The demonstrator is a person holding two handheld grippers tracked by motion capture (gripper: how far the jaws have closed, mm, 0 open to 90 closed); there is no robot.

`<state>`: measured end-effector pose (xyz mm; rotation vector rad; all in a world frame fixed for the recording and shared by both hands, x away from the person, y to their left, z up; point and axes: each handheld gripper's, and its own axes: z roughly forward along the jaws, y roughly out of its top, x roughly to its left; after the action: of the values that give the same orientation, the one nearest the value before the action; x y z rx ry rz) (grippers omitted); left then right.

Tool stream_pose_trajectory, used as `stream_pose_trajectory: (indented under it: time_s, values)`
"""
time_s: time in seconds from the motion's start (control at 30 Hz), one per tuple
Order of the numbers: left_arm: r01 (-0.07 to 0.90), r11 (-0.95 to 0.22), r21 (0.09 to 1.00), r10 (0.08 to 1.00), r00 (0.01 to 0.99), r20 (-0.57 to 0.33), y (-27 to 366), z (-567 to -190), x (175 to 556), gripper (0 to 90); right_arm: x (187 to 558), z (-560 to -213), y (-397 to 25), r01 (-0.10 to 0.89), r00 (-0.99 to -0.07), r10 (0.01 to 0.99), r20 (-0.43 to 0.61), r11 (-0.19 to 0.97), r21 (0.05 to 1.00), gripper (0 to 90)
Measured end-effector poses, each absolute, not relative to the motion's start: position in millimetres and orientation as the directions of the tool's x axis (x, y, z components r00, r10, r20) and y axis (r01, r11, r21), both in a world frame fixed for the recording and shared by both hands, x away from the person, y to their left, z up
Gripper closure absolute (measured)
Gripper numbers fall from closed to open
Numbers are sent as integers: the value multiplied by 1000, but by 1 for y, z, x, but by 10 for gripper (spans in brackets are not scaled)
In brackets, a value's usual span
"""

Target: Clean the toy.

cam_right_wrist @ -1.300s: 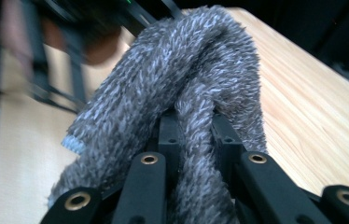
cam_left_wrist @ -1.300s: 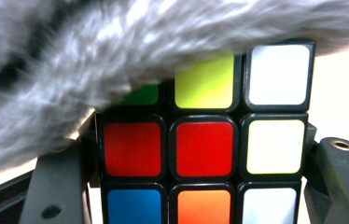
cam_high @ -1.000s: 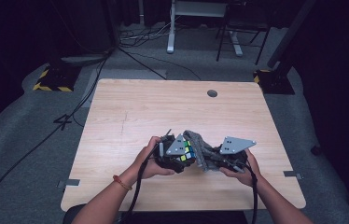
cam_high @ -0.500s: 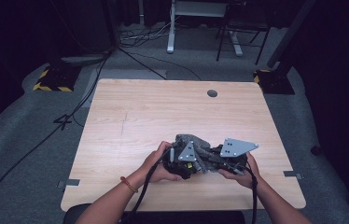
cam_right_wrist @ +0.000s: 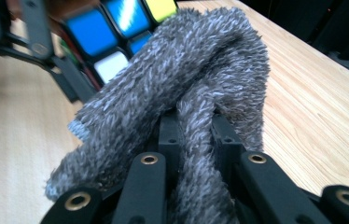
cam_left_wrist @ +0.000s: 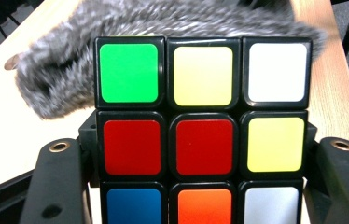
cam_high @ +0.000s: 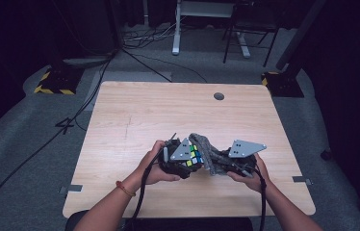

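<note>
A colour puzzle cube (cam_left_wrist: pixel 203 135) sits between the black jaws of my left gripper (cam_left_wrist: pixel 200 186), which is shut on it; its near face shows green, yellow, white, red, blue and orange tiles. My right gripper (cam_right_wrist: pixel 193 135) is shut on a fuzzy grey cloth (cam_right_wrist: pixel 186 88), bunched between its jaws. The cloth (cam_left_wrist: pixel 70 70) lies against the far side of the cube. In the high view the cube (cam_high: pixel 193 156) and cloth (cam_high: pixel 212 154) meet above the table's front middle, between the left gripper (cam_high: pixel 180 159) and the right gripper (cam_high: pixel 231 163).
The light wooden table (cam_high: pixel 159 115) has a round cable hole (cam_high: pixel 219 96) near its far edge. Cables run across the grey floor (cam_high: pixel 33 144) on the left. A desk frame (cam_high: pixel 202 19) and dark stands are behind the table.
The two grippers have stayed together at the table's front. The cloth has shifted over the cube, and the cube's coloured tiles now show beside the left gripper's plate.
</note>
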<state>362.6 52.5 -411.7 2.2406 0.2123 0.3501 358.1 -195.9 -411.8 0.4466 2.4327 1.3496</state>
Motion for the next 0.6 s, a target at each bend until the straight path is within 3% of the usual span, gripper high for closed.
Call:
stream_pose_trajectory:
  time_s: [0.37,0.6]
  values:
    - [45,-685,727,229,961,157,31,-429,361,335,340,-397,-185,33,-907,380,-183,496,867,780]
    - [32,-638,769,251,953,168,46,-414,361,335,359,-409,-196,130,-893,435,-114,493,860,781]
